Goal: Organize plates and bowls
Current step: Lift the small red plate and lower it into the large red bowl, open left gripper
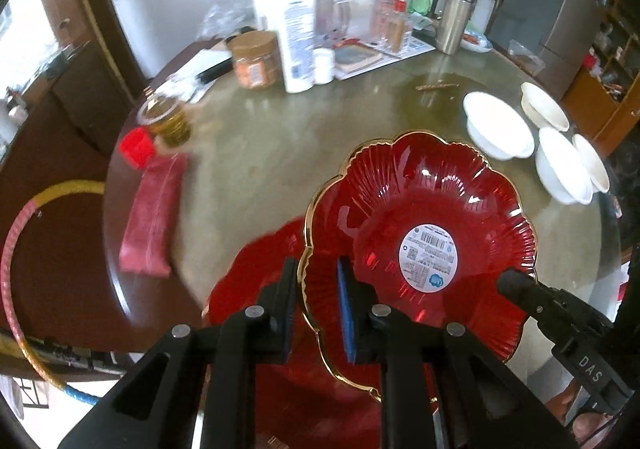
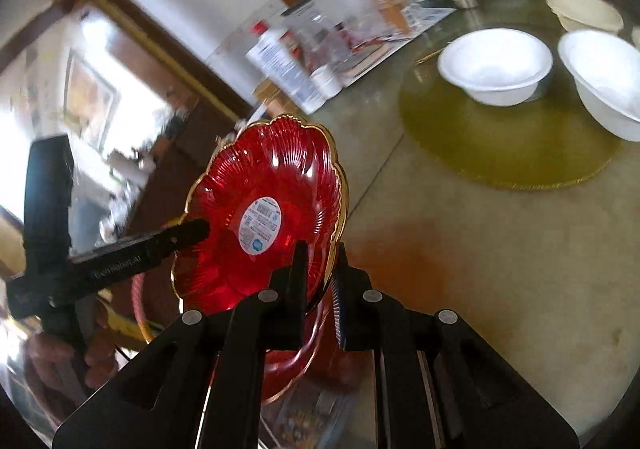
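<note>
Left wrist view: the left gripper point(image 1: 318, 313) pinches the gold rim of a red scalloped plate point(image 1: 420, 233), tilted above the round table point(image 1: 280, 153), its labelled face toward the camera. The right gripper point(image 2: 320, 289) clamps the opposite rim.

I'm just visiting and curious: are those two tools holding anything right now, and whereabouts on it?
Both tools grip the same red plate by its gold scalloped rim: the left tool on one edge, the right tool on the opposite edge.
</note>
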Available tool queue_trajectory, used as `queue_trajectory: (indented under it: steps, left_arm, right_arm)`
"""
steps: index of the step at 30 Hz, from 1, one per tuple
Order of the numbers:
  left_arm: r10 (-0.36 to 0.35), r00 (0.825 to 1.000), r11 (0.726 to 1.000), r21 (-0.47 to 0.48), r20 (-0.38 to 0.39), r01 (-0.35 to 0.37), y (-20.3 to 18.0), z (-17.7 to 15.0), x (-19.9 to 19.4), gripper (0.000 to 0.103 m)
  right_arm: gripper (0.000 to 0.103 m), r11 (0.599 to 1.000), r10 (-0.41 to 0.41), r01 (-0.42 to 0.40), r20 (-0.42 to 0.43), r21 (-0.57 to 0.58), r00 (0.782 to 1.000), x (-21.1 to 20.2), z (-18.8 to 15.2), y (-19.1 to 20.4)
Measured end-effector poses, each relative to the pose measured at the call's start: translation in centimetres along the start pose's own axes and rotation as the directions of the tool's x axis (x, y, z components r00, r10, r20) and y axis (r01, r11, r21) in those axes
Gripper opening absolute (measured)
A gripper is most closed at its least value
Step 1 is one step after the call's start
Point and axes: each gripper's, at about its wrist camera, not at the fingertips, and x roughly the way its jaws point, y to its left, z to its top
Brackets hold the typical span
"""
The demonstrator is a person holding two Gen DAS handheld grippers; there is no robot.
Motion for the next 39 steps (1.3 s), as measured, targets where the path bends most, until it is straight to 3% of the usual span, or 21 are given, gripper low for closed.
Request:
queue_trajectory:
  steps: [7, 15, 17, 20, 25, 28, 32, 35, 37, 38, 39]
  left_arm:
    - [0.012, 0.999, 0.999, -0.046, -0.046, -0.015, 3.6, -3.8, 0.2, 0.020]
    - [0.008, 0.992, 0.998, -0.066, -0.124, -0.016, 4.7, -4.6, 3.8, 0.020]
    - [0.048, 0.993, 0.998, -0.032, -0.109, -0.052, 4.2, -4.6, 3.9, 0.020]
    - [0.084, 0.993, 0.996, -0.012, -0.080, -0.085, 4.1, -4.6, 3.7, 0.020]
    - [0.116, 0.993, 0.993, -0.015, -0.022, -0.116, 4.6, -5.1, 2.5, 0.020]
    - [0.111, 0.994, 0.993, -0.033, 0.024, -0.110, 4.8, -5.1, 1.1, 0.020]
    - [0.102, 0.991, 0.994, -0.039, 0.082, -0.099, 4.0, -4.6, -0.2, 0.021]
    - [0.055, 0.990, 0.997, -0.055, 0.131, -0.048, 3.2, -4.5, -1.5, 0.021]
    - [0.037, 0.987, 0.997, -0.076, 0.156, -0.025, 2.8, -4.6, -2.1, 0.021]
    - [0.024, 0.985, 0.997, -0.079, 0.174, -0.010, 2.4, -4.6, -2.5, 0.021]
    - [0.015, 0.983, 0.997, -0.073, 0.181, -0.002, 2.0, -4.7, -2.7, 0.021]
  right_arm:
    - [0.011, 0.989, -0.092, 0.086, -0.038, -0.123, 0.995, 1.8, -3.1, 3.7]
    - [0.011, 0.949, -0.239, 0.223, -0.047, -0.225, 0.970, 4.4, -3.7, 4.9]
    - [0.014, 0.914, -0.294, 0.278, -0.010, -0.296, 0.956, 4.4, -3.8, 5.8]
    - [0.015, 0.909, -0.301, 0.274, -0.039, -0.316, 0.953, 4.9, -3.8, 6.0]
    - [0.015, 0.853, -0.400, 0.343, -0.069, -0.394, 0.914, 5.0, -3.5, 6.0]
    - [0.015, 0.876, -0.336, 0.291, -0.053, -0.385, 0.940, 2.8, -2.7, 5.8]
    - [0.017, 0.927, -0.167, 0.177, 0.058, -0.330, 0.984, -1.9, -0.9, 5.5]
    - [0.026, 0.936, -0.068, 0.134, 0.208, -0.326, 0.976, -5.9, -0.4, 5.2]
    - [0.028, 0.938, -0.027, 0.143, 0.344, -0.317, 0.939, -8.6, -0.5, 4.6]
    - [0.052, 0.946, -0.030, 0.170, 0.448, -0.276, 0.893, -10.4, -0.9, 3.6]
    - [0.070, 0.955, -0.035, 0.177, 0.504, -0.237, 0.863, -11.5, -1.2, 2.6]
